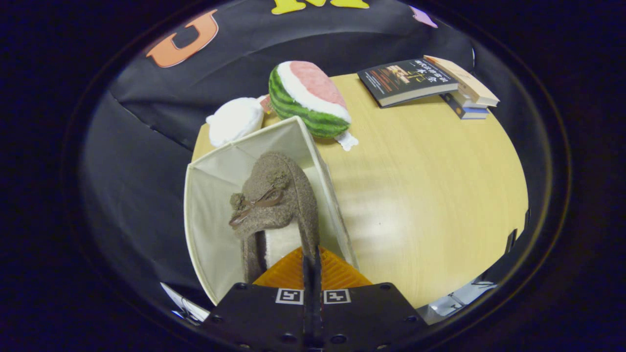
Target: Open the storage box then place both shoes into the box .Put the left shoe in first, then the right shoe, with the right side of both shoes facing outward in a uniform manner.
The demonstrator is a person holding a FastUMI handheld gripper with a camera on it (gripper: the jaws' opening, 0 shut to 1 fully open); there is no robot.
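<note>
With the gripper (312, 266) clamped on the heel rim of the fuzzy shoe (276, 200) over the open box (208, 215), the shoe looks light and floppy; grip its stiffer collar.

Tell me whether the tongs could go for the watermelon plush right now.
Probably not yet: the tongs are shut on the brown fuzzy shoe, held over the open cream fabric storage box. The green-and-pink watermelon plush lies beyond the box on the wooden table.

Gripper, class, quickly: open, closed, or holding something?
Gripper: fingers closed on the brown shoe's collar, holding it over the open storage box.
</note>
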